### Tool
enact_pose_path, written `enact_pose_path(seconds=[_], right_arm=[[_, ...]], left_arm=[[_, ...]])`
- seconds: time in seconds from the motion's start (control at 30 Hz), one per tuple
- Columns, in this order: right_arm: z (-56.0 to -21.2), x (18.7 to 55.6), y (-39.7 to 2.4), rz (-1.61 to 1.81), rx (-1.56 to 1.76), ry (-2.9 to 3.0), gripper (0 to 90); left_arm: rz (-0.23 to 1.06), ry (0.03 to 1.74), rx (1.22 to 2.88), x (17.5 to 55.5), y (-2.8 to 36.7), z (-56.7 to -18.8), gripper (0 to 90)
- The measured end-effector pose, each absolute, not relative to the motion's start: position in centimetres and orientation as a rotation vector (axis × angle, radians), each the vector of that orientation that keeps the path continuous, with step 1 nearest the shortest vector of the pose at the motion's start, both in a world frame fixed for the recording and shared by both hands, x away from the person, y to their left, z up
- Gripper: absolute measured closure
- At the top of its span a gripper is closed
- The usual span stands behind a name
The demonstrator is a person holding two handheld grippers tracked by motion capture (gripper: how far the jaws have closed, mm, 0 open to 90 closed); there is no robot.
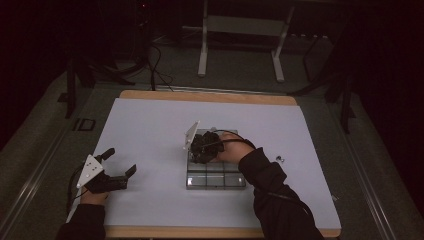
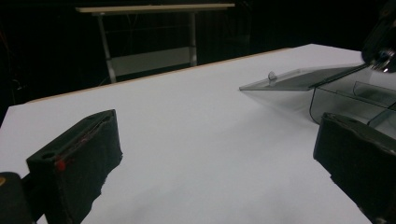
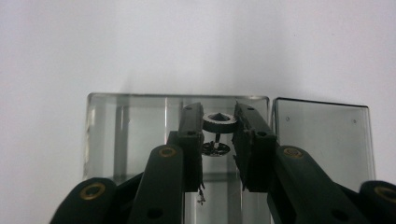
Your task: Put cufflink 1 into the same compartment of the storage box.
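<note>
With the right gripper [image 3: 218, 122] clamped on the screw [image 3: 218, 123], lower it straight into the box [image 3: 112, 135] compartment beneath its fingers before letting go.

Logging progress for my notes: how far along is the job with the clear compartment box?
Done: the box lies open, lid flat beside it. In hand: the right gripper is shut on a small ring-headed part above a compartment. Left: releasing it; another small piece waits on the table.
</note>
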State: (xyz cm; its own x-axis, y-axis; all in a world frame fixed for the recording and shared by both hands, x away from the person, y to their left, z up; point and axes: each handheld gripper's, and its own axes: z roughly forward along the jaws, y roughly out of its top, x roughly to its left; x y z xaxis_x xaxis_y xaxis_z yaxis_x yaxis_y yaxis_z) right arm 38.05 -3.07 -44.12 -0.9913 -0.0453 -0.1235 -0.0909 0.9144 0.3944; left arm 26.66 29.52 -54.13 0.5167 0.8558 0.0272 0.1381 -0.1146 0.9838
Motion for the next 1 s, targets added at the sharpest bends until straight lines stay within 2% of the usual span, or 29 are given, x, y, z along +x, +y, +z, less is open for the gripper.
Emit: enact_pose_path(seconds=[0.47, 1.0], right_arm=[[-48.5, 39.3, -2.7, 0.582, -0.046, 2.997, 73.3], [-50.1, 39.5, -1.6, 0.505, -0.009, 3.01, 71.9]], left_arm=[[0.762, 0.871, 1.591, 26.7, 29.5, -54.1, 1.6], [0.758, 0.869, 1.592, 26.7, 29.6, -54.1, 1.6]])
